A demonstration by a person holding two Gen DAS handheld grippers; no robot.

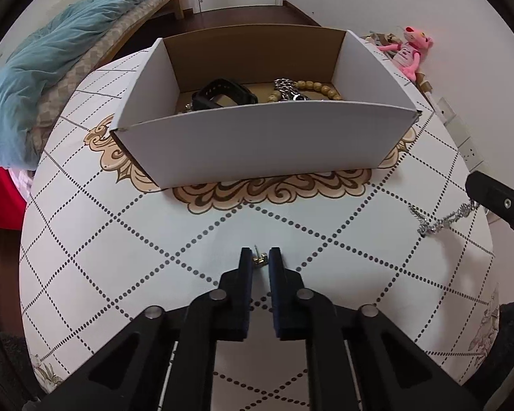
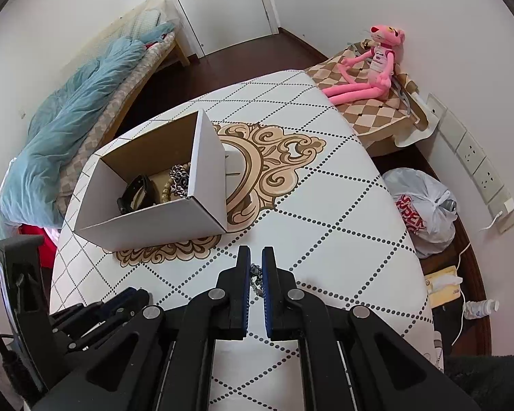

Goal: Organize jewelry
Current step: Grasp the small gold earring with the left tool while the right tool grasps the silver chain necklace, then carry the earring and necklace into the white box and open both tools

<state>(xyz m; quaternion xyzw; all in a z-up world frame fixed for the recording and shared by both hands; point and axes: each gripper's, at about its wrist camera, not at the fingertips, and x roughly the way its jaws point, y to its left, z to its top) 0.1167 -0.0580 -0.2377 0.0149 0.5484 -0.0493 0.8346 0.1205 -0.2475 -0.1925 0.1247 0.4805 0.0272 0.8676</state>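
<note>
Both grippers are gripping: the left gripper (image 1: 260, 257) is pinching the earring (image 1: 259, 259) off the table (image 1: 120, 239), the right gripper (image 2: 256, 267) is clamping the chain (image 2: 256, 279), with the box (image 1: 257, 144) lying straight ahead of the left, up-left of the right.

Your box (image 1: 264, 144) sits mid-table (image 1: 120, 246), with watch (image 1: 222, 94), beads (image 1: 311, 86) and chain (image 1: 286, 89) inside. Earring (image 1: 259, 259) lies before it, loose chain (image 1: 442, 217) to the right.

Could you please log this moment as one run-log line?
left gripper: closed on small gold earring | right gripper: closed on silver chain | box: holds watch, beads, chain
</note>
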